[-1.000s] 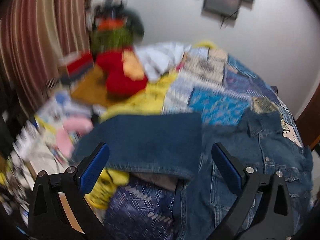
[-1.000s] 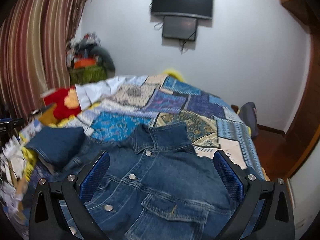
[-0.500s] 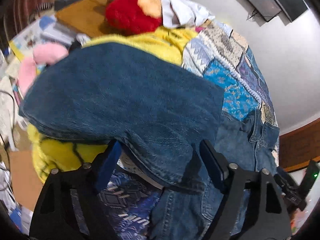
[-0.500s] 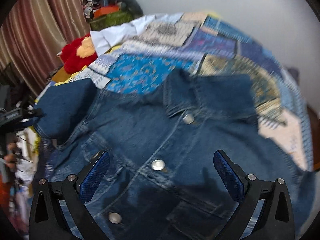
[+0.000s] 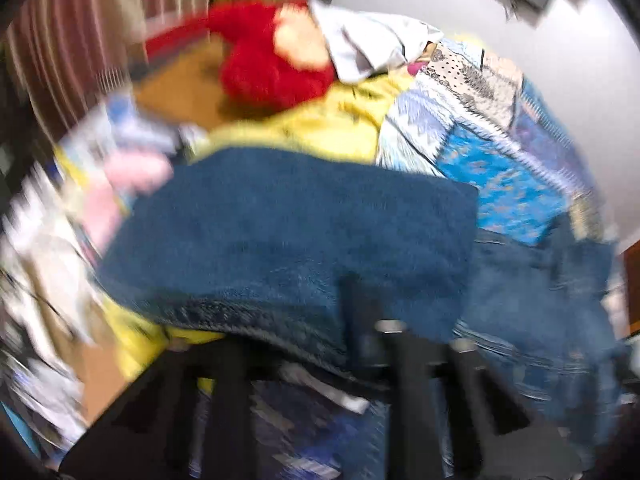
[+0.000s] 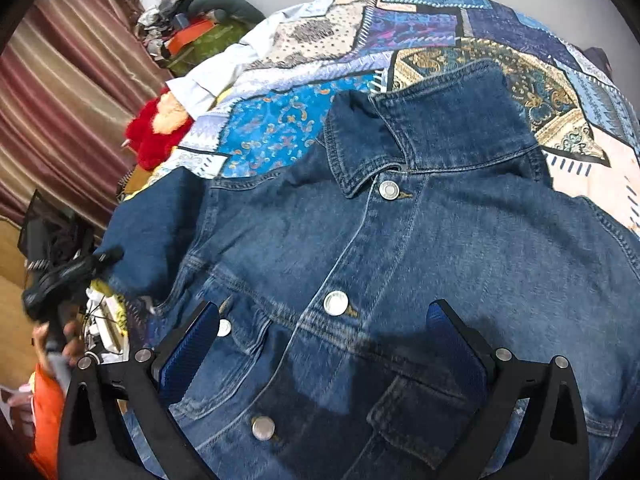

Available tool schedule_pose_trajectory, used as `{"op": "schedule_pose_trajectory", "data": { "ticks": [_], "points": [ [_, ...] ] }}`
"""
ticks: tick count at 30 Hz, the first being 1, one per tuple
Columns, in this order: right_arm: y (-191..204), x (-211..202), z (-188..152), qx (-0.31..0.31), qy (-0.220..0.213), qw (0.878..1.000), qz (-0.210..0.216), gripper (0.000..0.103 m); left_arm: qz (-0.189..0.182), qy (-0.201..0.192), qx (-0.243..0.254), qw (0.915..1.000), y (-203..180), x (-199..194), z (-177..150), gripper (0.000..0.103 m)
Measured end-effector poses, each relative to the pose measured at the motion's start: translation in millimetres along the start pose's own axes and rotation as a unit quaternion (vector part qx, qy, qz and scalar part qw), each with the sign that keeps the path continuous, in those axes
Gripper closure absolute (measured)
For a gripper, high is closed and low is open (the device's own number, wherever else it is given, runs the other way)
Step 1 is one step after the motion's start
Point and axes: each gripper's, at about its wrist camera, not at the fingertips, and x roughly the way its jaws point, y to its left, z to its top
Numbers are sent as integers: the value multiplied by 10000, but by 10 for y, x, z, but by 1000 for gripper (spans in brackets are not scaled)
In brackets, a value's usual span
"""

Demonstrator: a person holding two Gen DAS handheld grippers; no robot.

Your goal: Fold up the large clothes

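- The right gripper (image 6: 320, 344) hung low in the right wrist frame with its jaws spread wide, nothing between the blue pads (image 6: 190, 344), and it hovered over the chest of the denim jacket (image 6: 400, 260).
- The jacket lay front-up and buttoned across the middle of that frame, its collar (image 6: 424, 128) toward the top centre and its metal buttons (image 6: 336, 303) running down the placket between the two fingers.
- The left gripper (image 5: 340, 344) sat at the bottom centre of the blurred left wrist frame; its fingers were drawn close together on the hem of the jacket's sleeve (image 5: 296, 232), and the denim covered the tips.
- In the right wrist frame the same left gripper (image 6: 68, 276) appeared at the left edge, meeting the end of the sleeve (image 6: 156, 232).
- The patchwork quilt (image 6: 400, 28) lay under the jacket and filled the upper part of the right wrist frame.
- A red plush toy (image 5: 272, 60) sat at the upper centre of the left wrist frame, with a yellow cloth (image 5: 320, 128) just below it.
- Striped curtains (image 6: 60, 92) ran down the upper left of the right wrist frame.
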Motion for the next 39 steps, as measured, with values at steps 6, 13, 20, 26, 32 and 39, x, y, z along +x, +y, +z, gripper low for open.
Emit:
{"op": "schedule_pose_trajectory", "data": {
  "ticks": [6, 13, 20, 26, 32, 39],
  "points": [
    [-110, -420, -85, -145, -351, 9991, -178, 0, 104, -1010, 843, 9913, -587, -529, 201, 95],
    [-337, -938, -246, 72, -782, 9966, -268, 0, -440, -1171, 2414, 9623, -1616, -679, -237, 95],
    [-503, -1269, -466, 213, -992, 9938, -445, 0, -1182, 483, 2820, 9509, -2091, 17, -773, 95],
    [-573, -1458, -608, 216, -1129, 9915, -616, 0, -1427, 840, 2535, 9530, -1863, 55, -854, 64],
    [-486, -1391, -580, 139, -1155, 9916, -571, 0, -1773, 632, 1824, 9650, -1224, -265, -822, 33],
    [-208, -1111, -464, -6, -986, 9946, -325, 0, -1433, 607, 249, 9875, -148, -137, -638, 31]
  ]
}}
